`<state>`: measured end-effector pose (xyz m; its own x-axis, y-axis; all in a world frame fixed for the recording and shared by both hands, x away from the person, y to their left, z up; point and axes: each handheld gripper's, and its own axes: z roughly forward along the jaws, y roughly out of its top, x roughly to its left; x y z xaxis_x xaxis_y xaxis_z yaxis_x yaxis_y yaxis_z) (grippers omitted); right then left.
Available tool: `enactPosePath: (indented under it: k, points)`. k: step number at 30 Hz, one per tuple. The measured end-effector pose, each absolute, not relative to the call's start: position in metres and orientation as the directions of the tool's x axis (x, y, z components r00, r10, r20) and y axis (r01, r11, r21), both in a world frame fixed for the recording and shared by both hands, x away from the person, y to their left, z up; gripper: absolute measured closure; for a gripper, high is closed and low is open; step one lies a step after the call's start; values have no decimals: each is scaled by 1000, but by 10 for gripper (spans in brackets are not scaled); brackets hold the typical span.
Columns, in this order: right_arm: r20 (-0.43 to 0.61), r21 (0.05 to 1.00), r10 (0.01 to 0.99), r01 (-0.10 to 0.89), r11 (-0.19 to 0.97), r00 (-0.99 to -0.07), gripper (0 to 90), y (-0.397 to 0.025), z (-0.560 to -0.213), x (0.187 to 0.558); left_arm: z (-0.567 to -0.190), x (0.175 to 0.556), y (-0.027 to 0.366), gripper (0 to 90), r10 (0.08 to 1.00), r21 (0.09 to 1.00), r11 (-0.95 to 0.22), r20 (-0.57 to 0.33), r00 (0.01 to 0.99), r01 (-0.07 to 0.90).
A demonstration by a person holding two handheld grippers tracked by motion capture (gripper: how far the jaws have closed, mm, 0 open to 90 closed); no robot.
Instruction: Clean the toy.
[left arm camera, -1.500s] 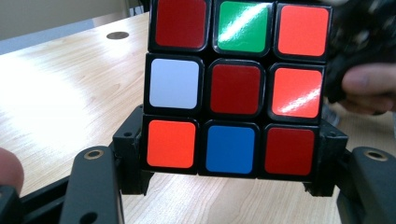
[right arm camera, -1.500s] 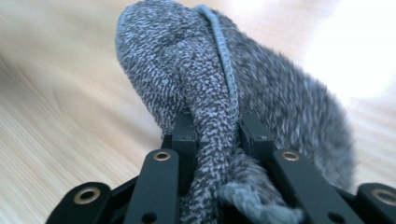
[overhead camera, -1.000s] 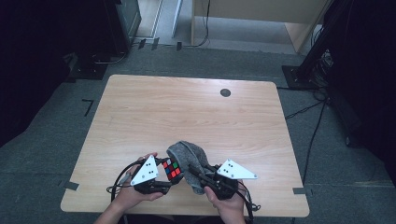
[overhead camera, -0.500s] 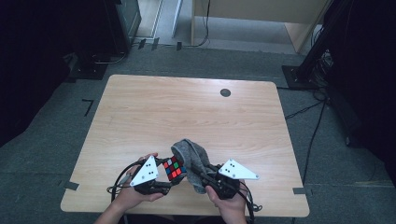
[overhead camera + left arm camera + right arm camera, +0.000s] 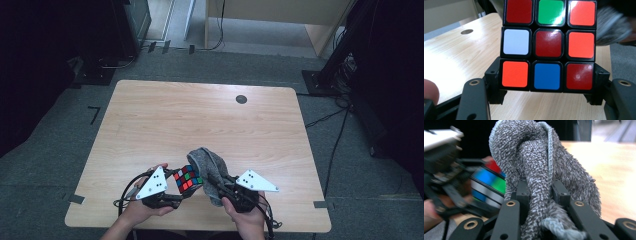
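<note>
- At six o'clock on the pale wooden table (image 5: 165, 120), close to its near edge, we hold both tools just above the wood.
- Our left gripper (image 5: 176, 196) clamps the black-framed puzzle cube with coloured stickers (image 5: 187, 178); its two black jaws press the cube's lower side faces in the left gripper view.
- On that cube (image 5: 549, 45), the face towards the camera reads red, green, orange across the top, white, dark red, orange in the middle, orange, blue, dark red below.
- Our right gripper (image 5: 219, 184) is closed on a grey terry cloth (image 5: 212, 162), the jaws squeezing a bunched fold narrow between them.
- From the right gripper view, the cloth (image 5: 536, 167) rises in a rolled hump above the jaws, with the cube (image 5: 489, 185) blurred at nine o'clock, touching or nearly touching it; we cannot tell which.
- Towards one o'clock, well apart at the far edge, sits a small dark round grommet (image 5: 241, 99).
</note>
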<state>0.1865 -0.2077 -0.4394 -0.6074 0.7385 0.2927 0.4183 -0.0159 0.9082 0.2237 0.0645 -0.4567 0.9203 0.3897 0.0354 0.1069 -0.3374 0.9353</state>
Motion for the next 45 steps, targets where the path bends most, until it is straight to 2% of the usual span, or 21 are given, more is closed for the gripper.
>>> enactPosePath:
  k: [6, 9, 14, 17, 19, 21, 25, 30, 35, 37, 40, 42, 44, 45]
  points:
    - [282, 931, 683, 363, -26, -673, 724, -199, -426, 178, -460, 223, 59, 337, 388, 923, -371, 57, 920, 99]
    - [282, 928, 701, 372, -25, -655, 724, -199, -430, 180, -459, 222, 60, 336, 385, 927, -363, 55, 921, 97]
    - [384, 873, 710, 482, -70, -591, 734, -208, -438, 187, -456, 225, 65, 336, 386, 937, -329, 23, 922, 114]
    - [355, 890, 704, 453, -54, -615, 734, -203, -425, 181, -457, 224, 62, 337, 394, 927, -360, 48, 918, 106]
    - [383, 886, 679, 458, -77, -627, 734, -201, -421, 180, -455, 223, 59, 337, 380, 932, -343, 24, 925, 117]
    - [364, 893, 699, 444, -75, -615, 734, -201, -422, 180, -452, 220, 57, 337, 380, 929, -358, 56, 923, 91]
    - [379, 876, 730, 476, -84, -569, 736, -210, -432, 186, -451, 221, 61, 337, 382, 938, -330, 36, 924, 100]
    - [347, 893, 727, 445, -64, -593, 735, -202, -423, 180, -453, 221, 60, 337, 384, 935, -342, 48, 922, 94]
    - [369, 881, 733, 466, -80, -572, 735, -207, -430, 185, -451, 220, 62, 337, 379, 941, -324, 38, 924, 94]
    - [371, 868, 745, 493, -66, -554, 735, -208, -435, 187, -451, 223, 63, 337, 375, 946, -301, 4, 927, 118]
    - [354, 876, 753, 480, -58, -555, 737, -203, -430, 183, -454, 225, 64, 337, 373, 943, -308, -2, 928, 126]
    - [313, 894, 765, 447, -38, -562, 736, -200, -423, 179, -455, 225, 64, 337, 379, 938, -325, 11, 925, 122]
    - [363, 891, 726, 446, -87, -584, 736, -203, -421, 179, -456, 224, 60, 337, 396, 922, -374, 61, 916, 101]
    - [365, 891, 725, 446, -89, -584, 736, -203, -421, 179, -457, 223, 59, 337, 382, 926, -362, 48, 923, 102]
